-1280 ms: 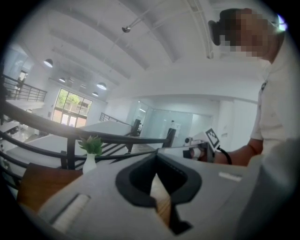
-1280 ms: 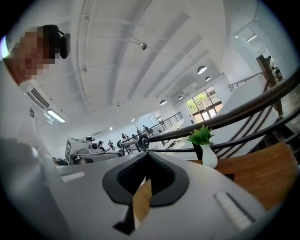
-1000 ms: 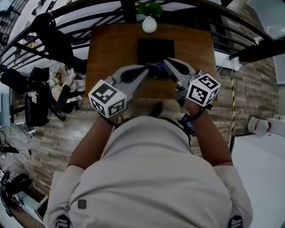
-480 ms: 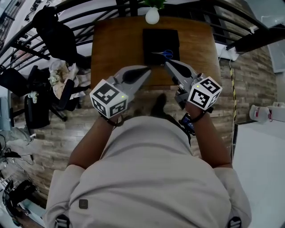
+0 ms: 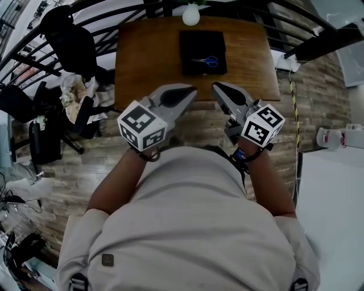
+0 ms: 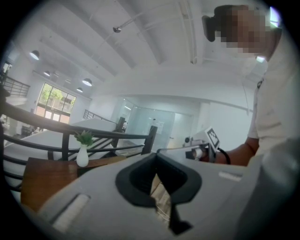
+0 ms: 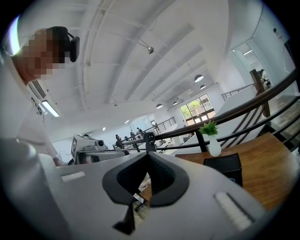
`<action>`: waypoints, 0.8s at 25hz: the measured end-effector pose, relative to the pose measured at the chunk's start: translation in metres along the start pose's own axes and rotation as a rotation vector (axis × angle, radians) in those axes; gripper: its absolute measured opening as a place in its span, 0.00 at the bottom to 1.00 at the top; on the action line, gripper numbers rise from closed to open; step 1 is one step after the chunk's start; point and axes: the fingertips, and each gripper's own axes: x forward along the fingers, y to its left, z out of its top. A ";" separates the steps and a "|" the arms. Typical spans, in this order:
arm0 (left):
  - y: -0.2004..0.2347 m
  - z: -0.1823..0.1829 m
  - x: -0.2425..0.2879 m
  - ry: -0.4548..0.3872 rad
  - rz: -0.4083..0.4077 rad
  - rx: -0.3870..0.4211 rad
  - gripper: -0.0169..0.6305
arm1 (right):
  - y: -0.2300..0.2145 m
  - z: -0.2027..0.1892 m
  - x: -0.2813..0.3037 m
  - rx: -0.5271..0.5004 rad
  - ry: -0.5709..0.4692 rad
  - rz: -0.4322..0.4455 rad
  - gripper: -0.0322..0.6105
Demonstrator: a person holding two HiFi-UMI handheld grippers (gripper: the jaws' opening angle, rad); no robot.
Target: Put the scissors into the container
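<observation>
Scissors in the box, both grippers empty

The scissors (image 5: 206,60) (blue handles) lie inside the black box (image 5: 190,45) on the brown table (image 5: 148,62), at 12 o'clock from the person. The left gripper (image 5: 190,91) and right gripper (image 5: 216,86) sit close to the person's chest, well apart from the box, each with its fingers pressed together on nothing. A white vase (image 5: 191,15) stands at the box's 12 o'clock.

White vase (image 5: 191,15) at wooden table (image 5: 148,62) far edge.
</observation>
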 end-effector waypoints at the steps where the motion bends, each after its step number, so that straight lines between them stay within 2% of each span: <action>1: -0.006 0.000 0.002 -0.002 0.001 0.001 0.03 | 0.002 0.000 -0.006 -0.005 -0.001 0.005 0.06; 10: -0.062 -0.012 0.040 -0.005 0.040 -0.006 0.03 | 0.004 -0.015 -0.064 -0.016 0.035 0.065 0.06; 20: -0.138 -0.055 0.082 0.007 0.112 -0.034 0.03 | 0.006 -0.047 -0.149 -0.047 0.077 0.123 0.06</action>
